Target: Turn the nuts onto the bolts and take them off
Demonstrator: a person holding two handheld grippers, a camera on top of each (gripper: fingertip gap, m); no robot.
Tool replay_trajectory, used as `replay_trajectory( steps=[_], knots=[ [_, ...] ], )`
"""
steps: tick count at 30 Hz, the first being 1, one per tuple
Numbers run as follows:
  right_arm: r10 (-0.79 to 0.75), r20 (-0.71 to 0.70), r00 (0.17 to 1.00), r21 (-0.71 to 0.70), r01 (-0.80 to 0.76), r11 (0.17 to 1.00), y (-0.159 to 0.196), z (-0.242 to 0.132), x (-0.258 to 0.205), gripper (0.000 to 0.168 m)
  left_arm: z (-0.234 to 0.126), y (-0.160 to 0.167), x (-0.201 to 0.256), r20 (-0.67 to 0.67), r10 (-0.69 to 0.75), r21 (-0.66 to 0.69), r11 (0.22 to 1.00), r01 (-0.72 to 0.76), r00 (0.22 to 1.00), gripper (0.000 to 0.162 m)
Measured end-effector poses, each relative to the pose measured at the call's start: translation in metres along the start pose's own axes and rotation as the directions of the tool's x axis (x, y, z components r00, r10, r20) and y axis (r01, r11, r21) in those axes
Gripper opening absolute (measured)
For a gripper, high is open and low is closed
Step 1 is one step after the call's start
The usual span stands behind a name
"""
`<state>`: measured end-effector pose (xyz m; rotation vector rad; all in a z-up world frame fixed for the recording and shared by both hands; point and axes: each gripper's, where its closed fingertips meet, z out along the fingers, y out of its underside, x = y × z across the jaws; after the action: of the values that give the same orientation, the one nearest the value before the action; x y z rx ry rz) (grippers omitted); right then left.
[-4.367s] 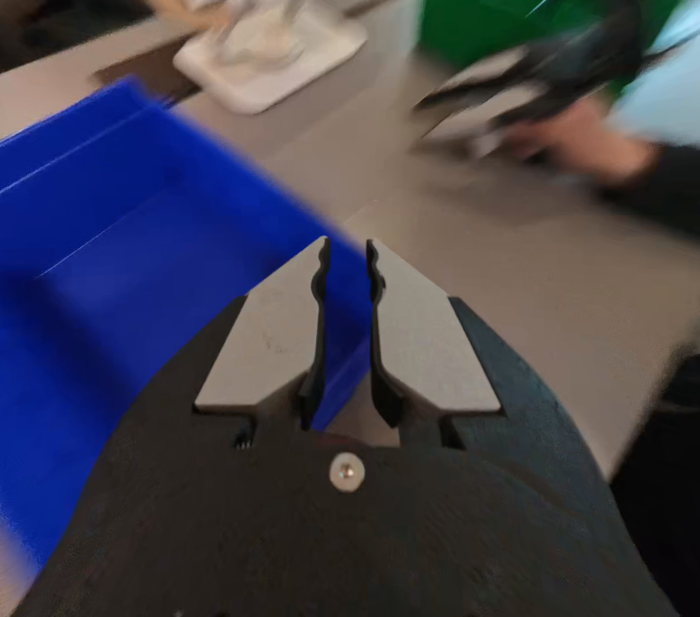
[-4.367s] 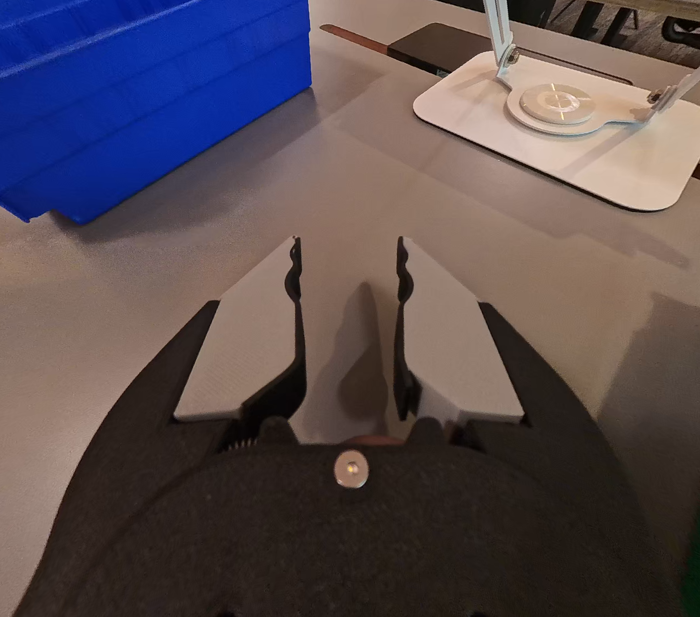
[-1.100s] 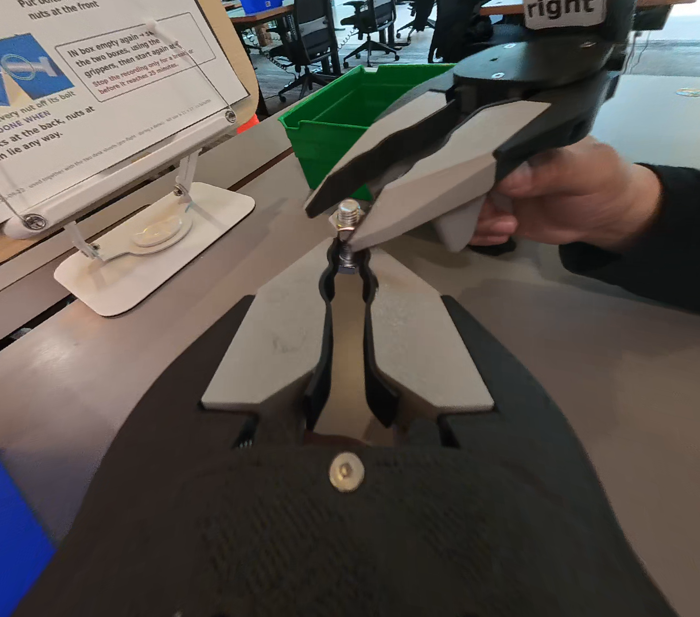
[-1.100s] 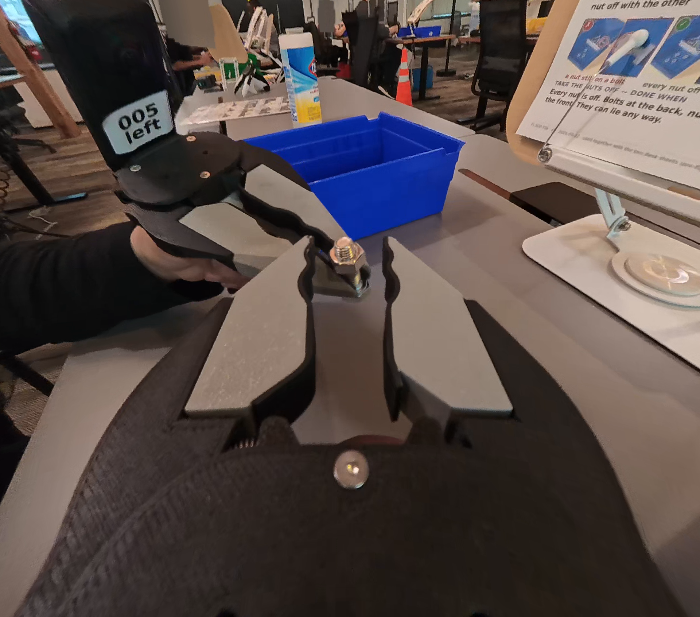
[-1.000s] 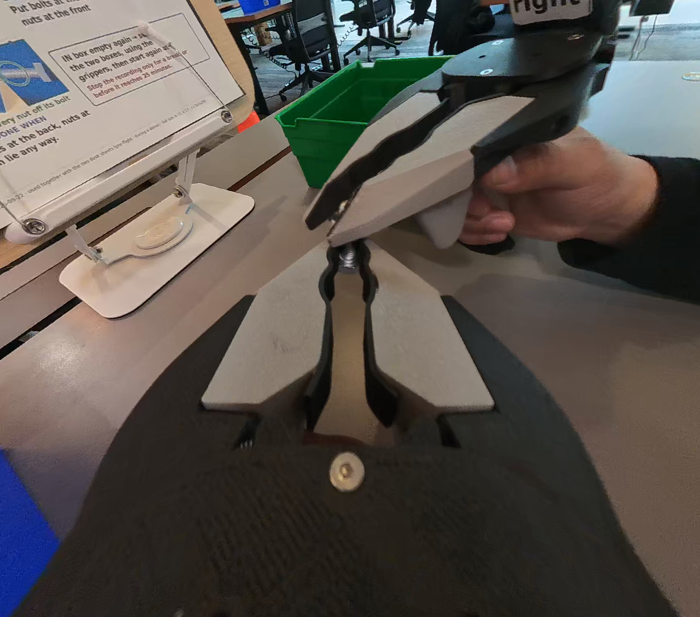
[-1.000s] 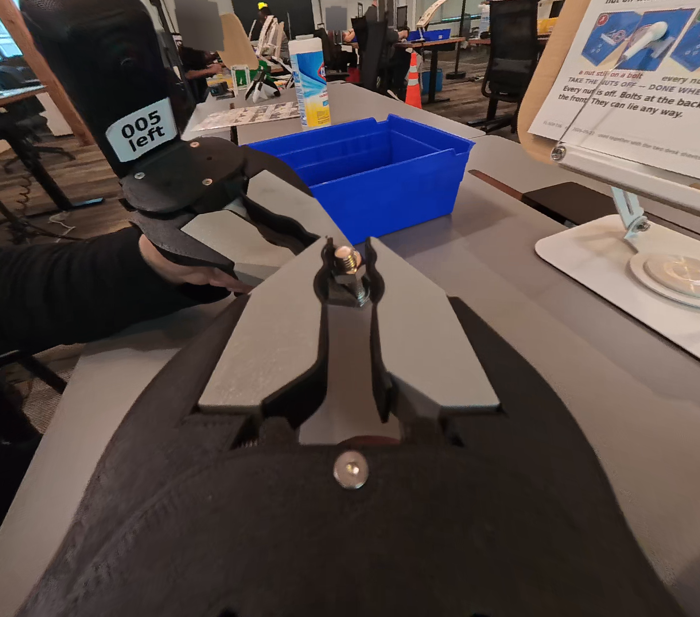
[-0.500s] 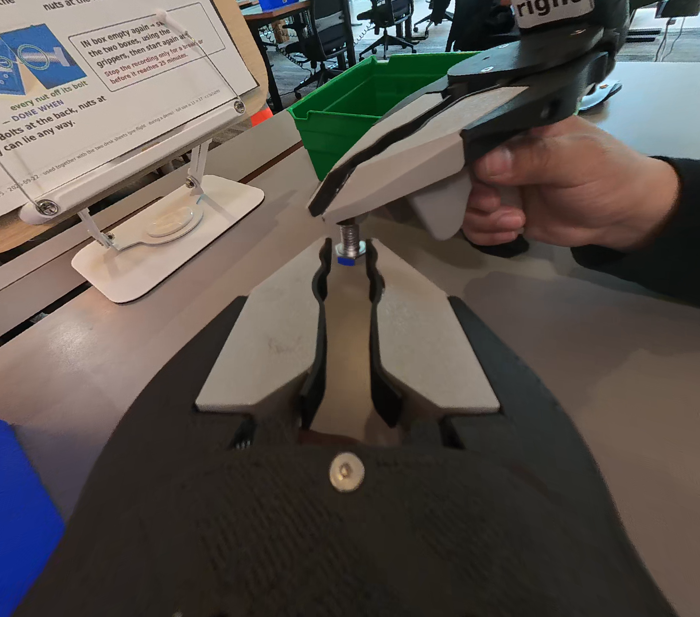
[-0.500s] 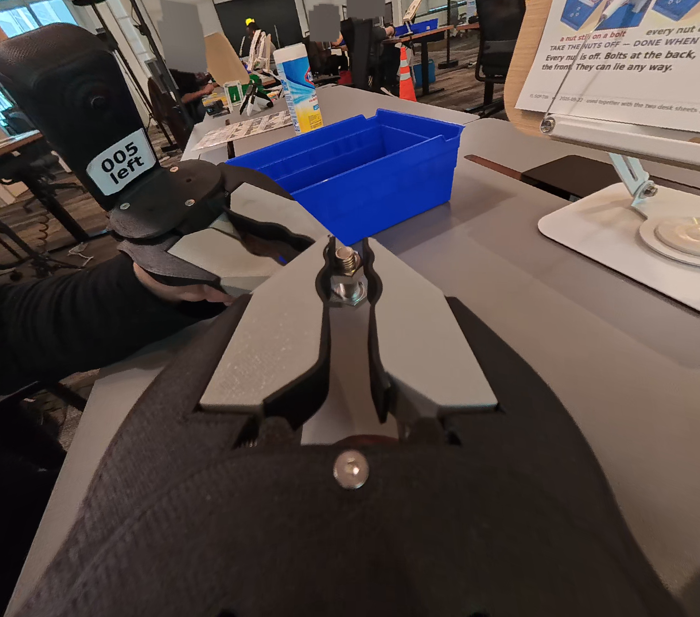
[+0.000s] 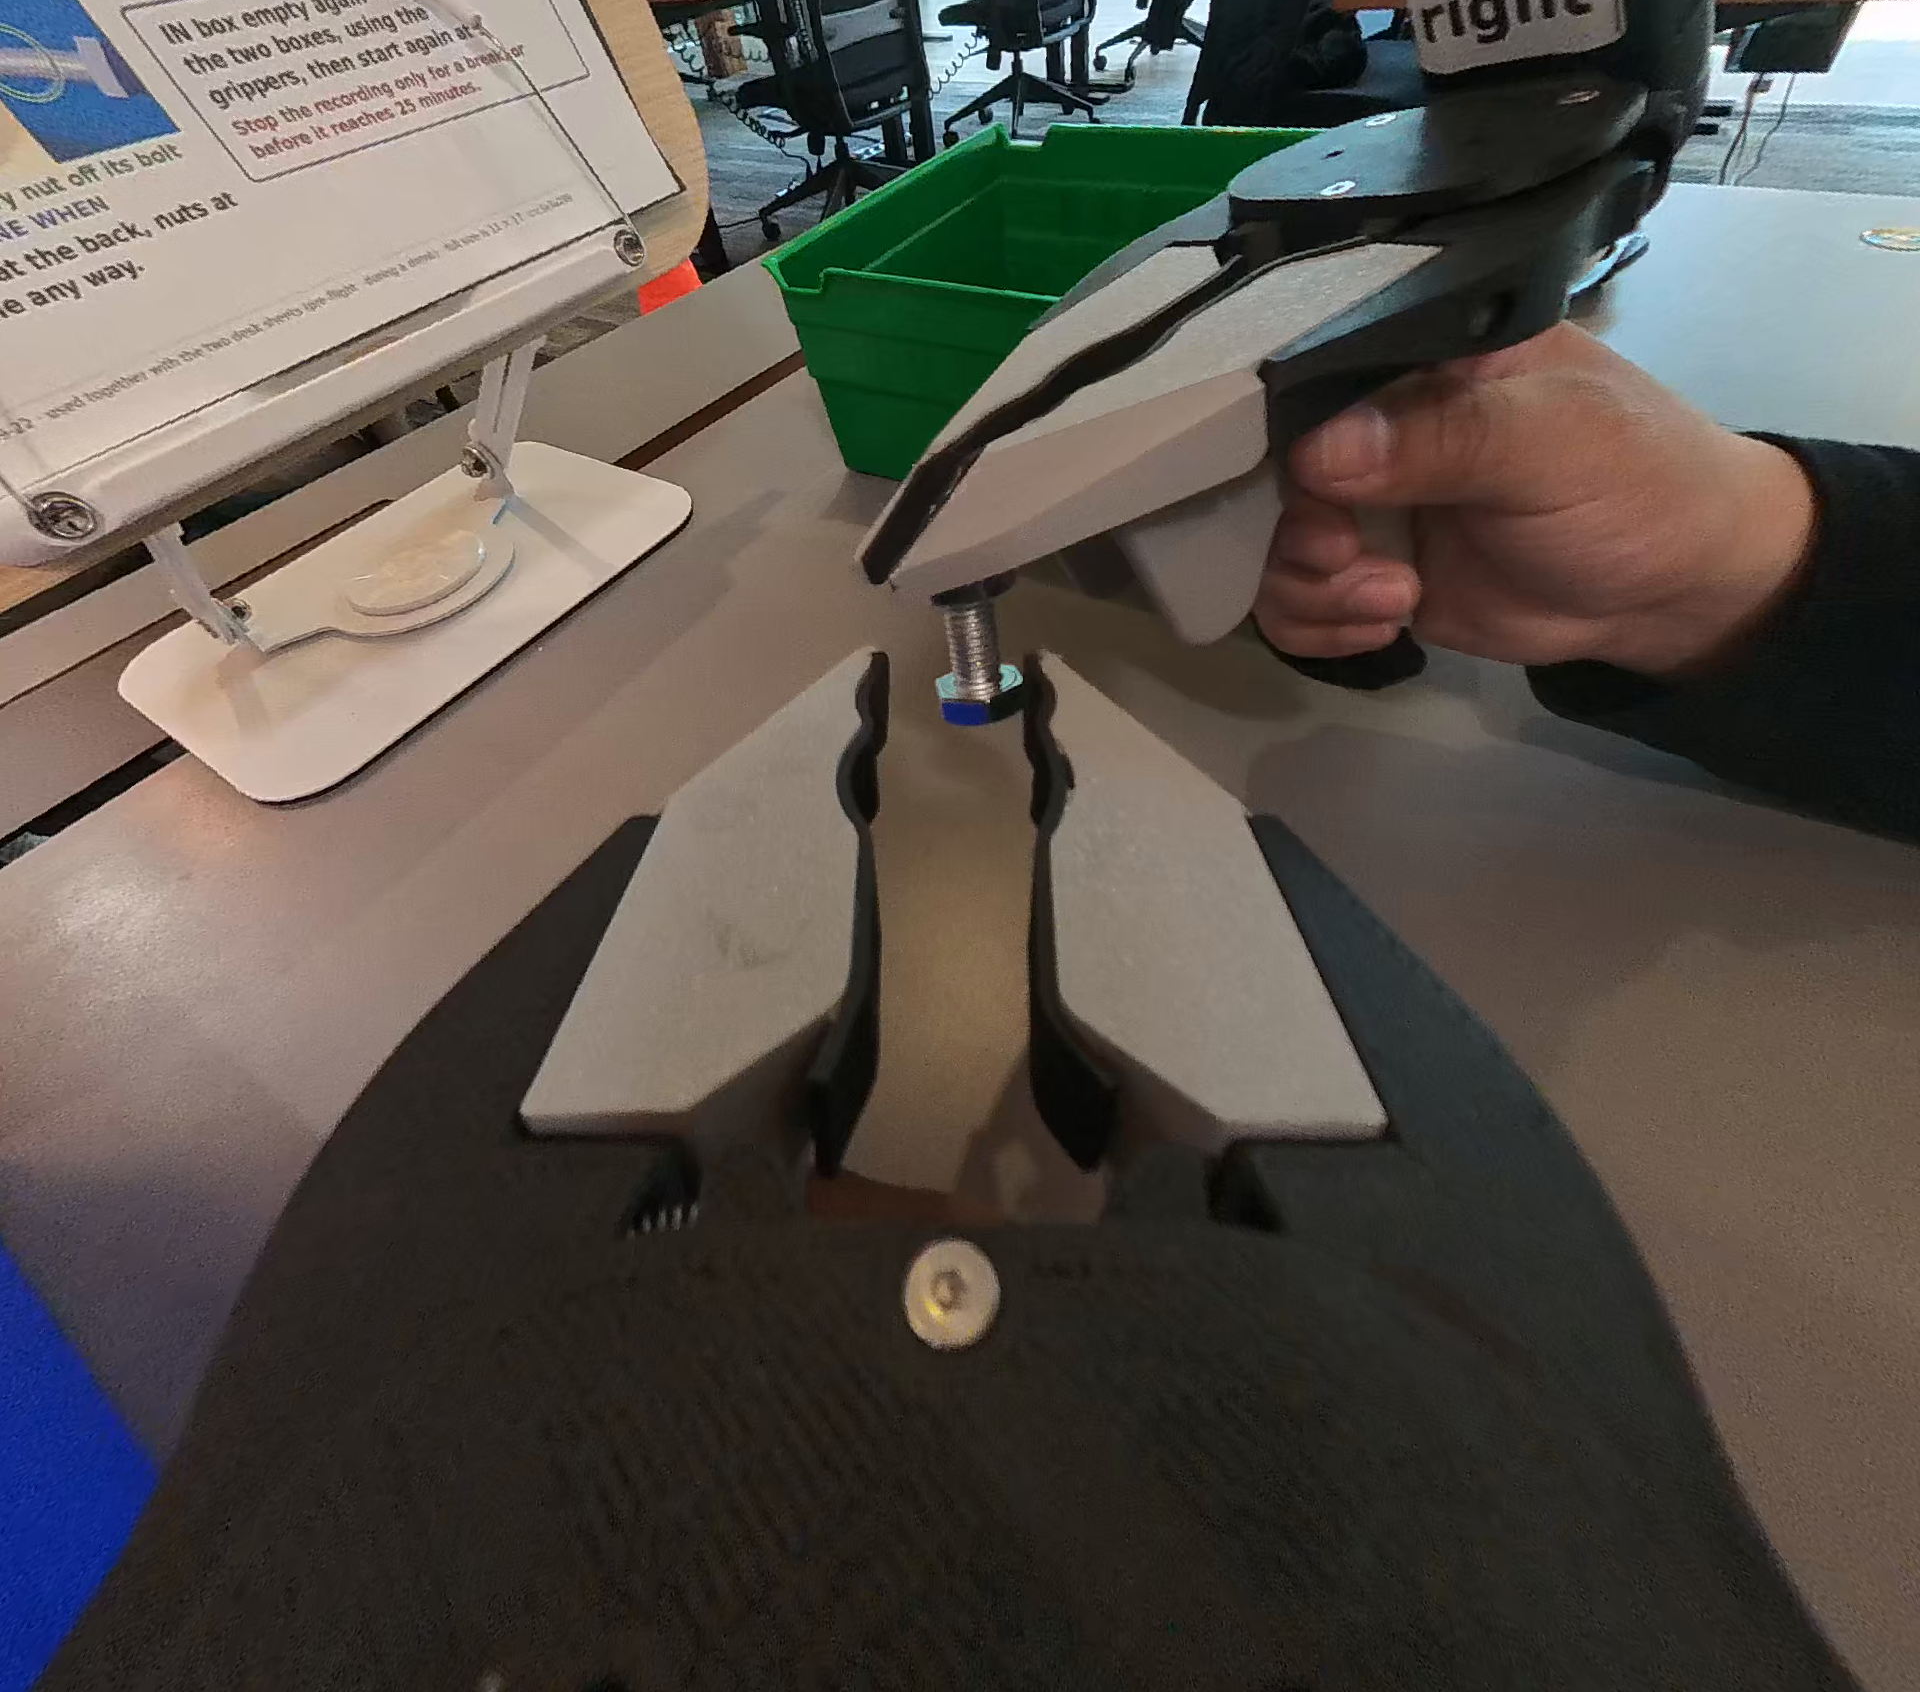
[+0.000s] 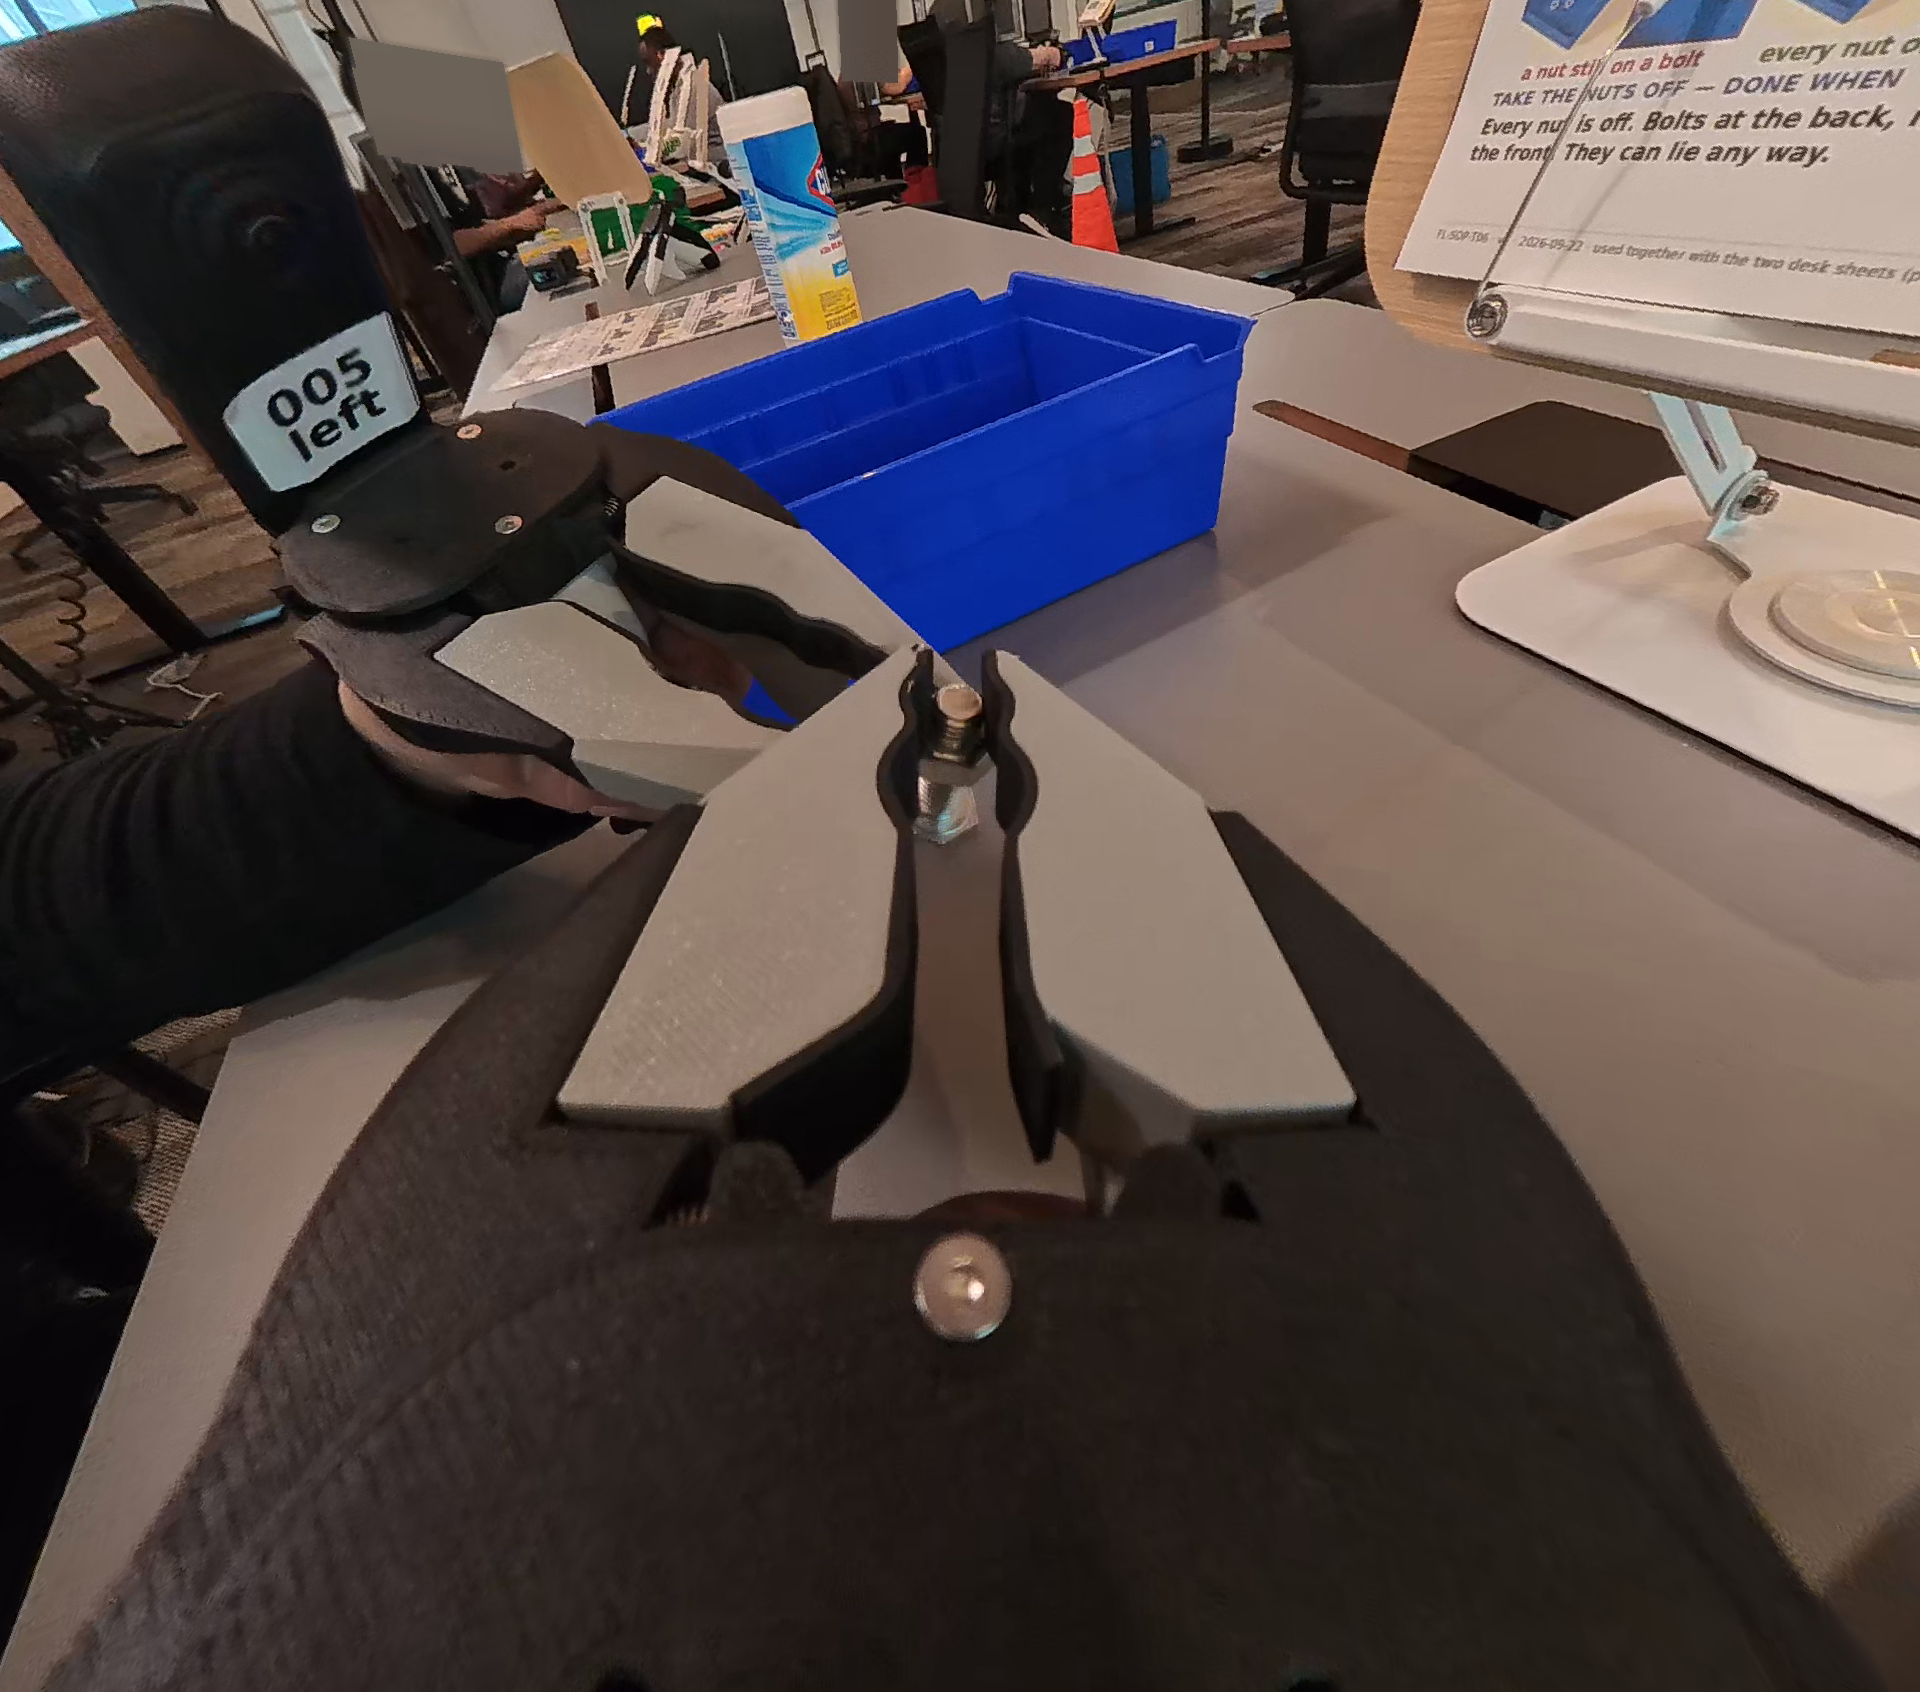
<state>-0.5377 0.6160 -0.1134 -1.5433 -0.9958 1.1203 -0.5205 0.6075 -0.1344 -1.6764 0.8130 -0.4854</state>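
Note:
My right gripper (image 10: 951, 686) is shut on a silver bolt (image 10: 956, 712) and holds it upright above the grey table (image 9: 1558, 967). In the left wrist view the right gripper (image 9: 883, 567) comes in from the right, and the bolt's thread (image 9: 966, 634) hangs below its tips. A hex piece (image 9: 977, 697) sits at the lower end; I cannot tell whether it is nut or head. My left gripper (image 9: 958, 676) is open, with its tips on either side of that hex piece. It also shows at the left of the right wrist view (image 10: 800, 686).
A green bin (image 9: 935, 312) stands behind the right gripper. A blue bin (image 10: 1039, 479) stands behind the left one. A white stand (image 9: 416, 603) holding an instruction sheet is at the table's back edge. A wipes canister (image 10: 790, 208) stands on a farther table. The tips of both grippers are at nearly the same place.
My left gripper was shut on the bolt's lower hex end a second ago; it has opened and let go. The right gripper keeps the bolt and has lifted slightly.

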Motion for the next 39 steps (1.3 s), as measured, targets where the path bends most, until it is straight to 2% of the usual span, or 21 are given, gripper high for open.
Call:
replay_trajectory(
  steps=[2, 7, 12, 14, 21, 29, 31, 36, 39],
  knots=[
    [-0.003, -0.020, 1.000, 0.000, 0.003, 1.000, 0.000, 0.000, 0.003, 0.006, -0.001, 0.005, 0.006, -0.049, 0.007, -0.032, 0.999, -0.009, 0.999, 0.034],
    [0.020, 0.006, 1.000, 0.018, -0.020, 1.000, -0.002, -0.001, 0.001, 0.006, 0.007, 0.018, 0.007, -0.042, 0.023, -0.087, 0.996, -0.027, 0.999, 0.037],
    [0.003, 0.029, 1.000, 0.010, -0.003, 1.000, -0.002, 0.001, -0.007, 0.006, 0.010, 0.013, 0.011, -0.045, -0.002, -0.043, 0.999, 0.000, 0.999, 0.027],
    [0.007, 0.048, 0.999, 0.012, -0.008, 1.000, -0.002, 0.002, -0.010, 0.006, 0.010, 0.012, 0.012, -0.048, -0.009, -0.033, 0.999, 0.007, 0.999, 0.018],
    [0.001, 0.075, 0.997, 0.009, -0.002, 1.000, -0.001, 0.001, -0.014, 0.006, 0.007, 0.008, 0.016, -0.122, -0.090, -0.009, 0.996, 0.090, 0.988, 0.018],
    [0.004, 0.095, 0.995, 0.023, -0.006, 1.000, -0.004, 0.001, -0.018, 0.006, 0.006, 0.004, 0.019, -0.154, -0.115, 0.008, 0.993, 0.118, 0.981, 0.017],
    [0.000, 0.069, 0.998, 0.023, -0.002, 1.000, -0.005, 0.000, -0.014, 0.006, 0.007, 0.005, 0.015, -0.128, -0.111, 0.013, 0.993, 0.114, 0.986, 0.017],
    [0.036, -0.009, 0.999, 0.031, -0.036, 0.999, -0.006, -0.004, 0.003, 0.021, 0.009, 0.015, -0.016, 0.083, -0.015, -0.016, 1.000, 0.017, 0.996, 0.018],
    [0.058, 0.004, 0.998, 0.009, -0.058, 0.998, 0.000, 0.000, 0.003, 0.029, 0.010, 0.017, -0.016, 0.093, 0.014, -0.023, 1.000, -0.012, 0.996, 0.017]
  ],
)
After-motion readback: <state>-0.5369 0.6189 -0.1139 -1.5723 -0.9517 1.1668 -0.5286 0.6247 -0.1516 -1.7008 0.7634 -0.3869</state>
